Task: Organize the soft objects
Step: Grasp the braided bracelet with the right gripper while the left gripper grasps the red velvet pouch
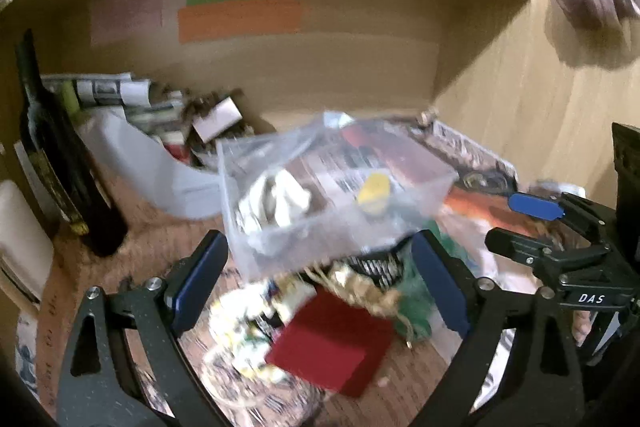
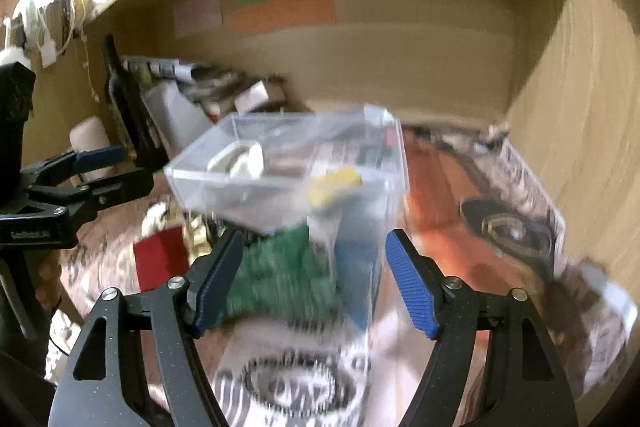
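Fingers on both my left gripper (image 1: 320, 283) and right gripper (image 2: 314, 281) are standing apart, gripping nothing. I'm seeing the clear plastic box (image 1: 320, 187) of soft items on the cluttered worktop (image 1: 420, 359); I'm recommending slow, square approaches.

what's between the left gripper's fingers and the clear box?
Nothing solid: left gripper stands open just short of the clear box. Between its fingers lie a red block and gold clutter, left wrist view.
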Available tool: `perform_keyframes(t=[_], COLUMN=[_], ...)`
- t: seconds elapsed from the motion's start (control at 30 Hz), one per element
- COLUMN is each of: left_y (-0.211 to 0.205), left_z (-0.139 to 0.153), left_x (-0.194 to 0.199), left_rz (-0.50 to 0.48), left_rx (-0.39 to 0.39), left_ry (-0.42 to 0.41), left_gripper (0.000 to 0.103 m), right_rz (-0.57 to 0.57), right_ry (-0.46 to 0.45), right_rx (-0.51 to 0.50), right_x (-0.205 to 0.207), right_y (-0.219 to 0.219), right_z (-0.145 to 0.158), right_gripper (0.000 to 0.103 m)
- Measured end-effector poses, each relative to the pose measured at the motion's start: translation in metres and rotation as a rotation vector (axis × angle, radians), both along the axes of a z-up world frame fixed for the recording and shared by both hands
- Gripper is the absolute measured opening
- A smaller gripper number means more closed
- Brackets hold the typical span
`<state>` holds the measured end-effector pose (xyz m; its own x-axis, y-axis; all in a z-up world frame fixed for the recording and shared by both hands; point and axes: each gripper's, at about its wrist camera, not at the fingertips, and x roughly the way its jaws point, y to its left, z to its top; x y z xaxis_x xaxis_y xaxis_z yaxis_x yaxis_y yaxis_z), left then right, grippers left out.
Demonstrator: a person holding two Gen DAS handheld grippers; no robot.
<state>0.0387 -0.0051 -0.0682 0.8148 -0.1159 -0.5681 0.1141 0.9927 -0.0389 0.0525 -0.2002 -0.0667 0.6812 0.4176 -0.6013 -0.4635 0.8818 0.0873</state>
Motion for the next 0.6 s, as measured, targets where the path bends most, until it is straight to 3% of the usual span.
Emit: perform_keyframes(t=[0.43, 0.6], left_y=[-0.016, -0.02], left_z=[-0.059, -0.068], left_x=[-0.013, -0.011], left_rz=[-0.01, -0.016], left_rx=[0.038, 0.081], left_ry=[0.157, 0.164], left_gripper=[0.094, 0.095], right_rz=[0.047, 0.057], right_ry=[0.183, 0.136], right_rx=[-0.102, -0.177], right_x=[-0.022, -0.03], right_y=[0.005, 0.01], right_z=[-0.055, -0.061], right_gripper=[0.071, 0.071])
